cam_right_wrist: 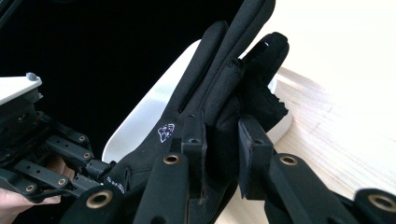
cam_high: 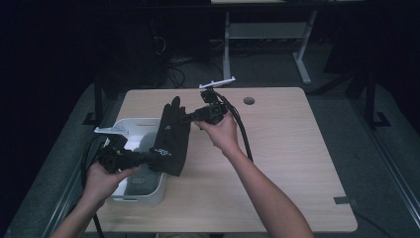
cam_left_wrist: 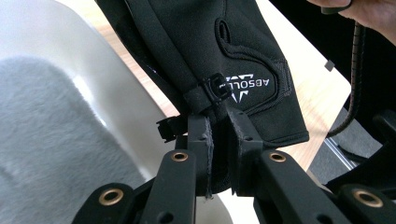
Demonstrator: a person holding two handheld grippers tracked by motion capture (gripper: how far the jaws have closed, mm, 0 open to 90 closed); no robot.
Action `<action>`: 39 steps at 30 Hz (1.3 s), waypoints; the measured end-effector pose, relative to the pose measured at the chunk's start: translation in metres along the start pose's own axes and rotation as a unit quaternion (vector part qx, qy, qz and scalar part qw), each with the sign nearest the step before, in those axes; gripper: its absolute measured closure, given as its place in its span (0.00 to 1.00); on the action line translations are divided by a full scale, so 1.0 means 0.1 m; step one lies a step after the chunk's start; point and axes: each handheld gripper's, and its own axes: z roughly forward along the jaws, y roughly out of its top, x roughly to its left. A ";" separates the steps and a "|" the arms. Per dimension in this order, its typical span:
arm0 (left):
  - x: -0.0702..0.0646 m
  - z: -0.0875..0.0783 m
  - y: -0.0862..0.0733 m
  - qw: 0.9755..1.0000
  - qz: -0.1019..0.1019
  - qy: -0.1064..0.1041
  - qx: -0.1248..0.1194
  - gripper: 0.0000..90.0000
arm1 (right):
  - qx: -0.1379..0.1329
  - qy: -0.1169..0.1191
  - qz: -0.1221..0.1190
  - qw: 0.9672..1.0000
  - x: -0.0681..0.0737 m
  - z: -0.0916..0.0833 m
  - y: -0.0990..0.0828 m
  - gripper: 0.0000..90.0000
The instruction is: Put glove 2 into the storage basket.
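A black glove (cam_high: 171, 136) with a white logo hangs in the air between both grippers, above the right edge of a white bin (cam_high: 148, 196). My left gripper (cam_high: 153, 157) is shut on the glove's cuff end near the logo and its small strap clip; the left gripper view shows the left gripper (cam_left_wrist: 219, 126) pinching the glove (cam_left_wrist: 210, 46) at its hem. My right gripper (cam_high: 187, 117) is shut on the finger end; in the right gripper view, the right gripper (cam_right_wrist: 222, 135) has its pads pressing the glove (cam_right_wrist: 224, 84) just below the fingers.
The bin (cam_left_wrist: 116, 116) holds a grey fuzzy item (cam_left_wrist: 46, 140) and stands at the left of the wooden table (cam_high: 277, 163). A round cable hole (cam_high: 249, 100) sits near the far edge. A piece of tape (cam_high: 345, 200) marks the right front corner. A desk frame (cam_high: 302, 54) stands behind.
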 end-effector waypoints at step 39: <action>0.25 -0.43 -0.26 0.999 -0.024 0.036 -0.009 0.90 | 0.038 0.021 -0.024 0.999 0.30 0.62 0.24 0.84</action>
